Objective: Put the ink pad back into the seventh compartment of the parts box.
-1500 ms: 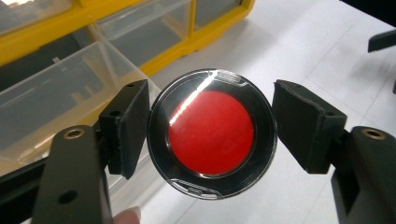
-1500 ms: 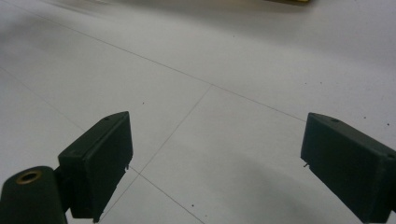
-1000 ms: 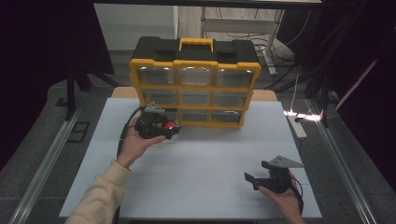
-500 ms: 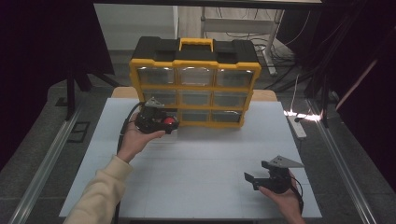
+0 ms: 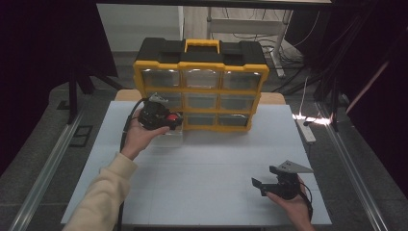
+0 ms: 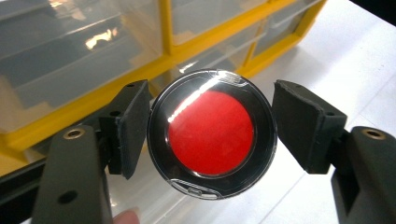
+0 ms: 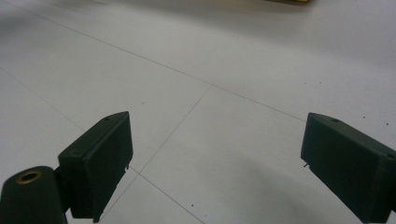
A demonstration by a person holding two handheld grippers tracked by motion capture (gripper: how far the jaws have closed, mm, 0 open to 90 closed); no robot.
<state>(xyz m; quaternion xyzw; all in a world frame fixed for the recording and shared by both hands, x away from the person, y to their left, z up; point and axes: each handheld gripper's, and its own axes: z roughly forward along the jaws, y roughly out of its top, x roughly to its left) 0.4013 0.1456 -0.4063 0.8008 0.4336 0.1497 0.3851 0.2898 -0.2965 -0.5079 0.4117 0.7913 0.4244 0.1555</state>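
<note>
Holding a red-faced disc before the yellow organizer, left tool; right tool gapes empty.

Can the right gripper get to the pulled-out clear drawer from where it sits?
Probably yes. The right gripper sits open and empty on bare white table, with nothing between it and the drawer. The left gripper, with its red disc, hovers over that drawer, though.

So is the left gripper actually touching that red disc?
Cannot tell. In the left gripper view the red disc sits between the left gripper pads, which meet its edges without clear contact.
</note>
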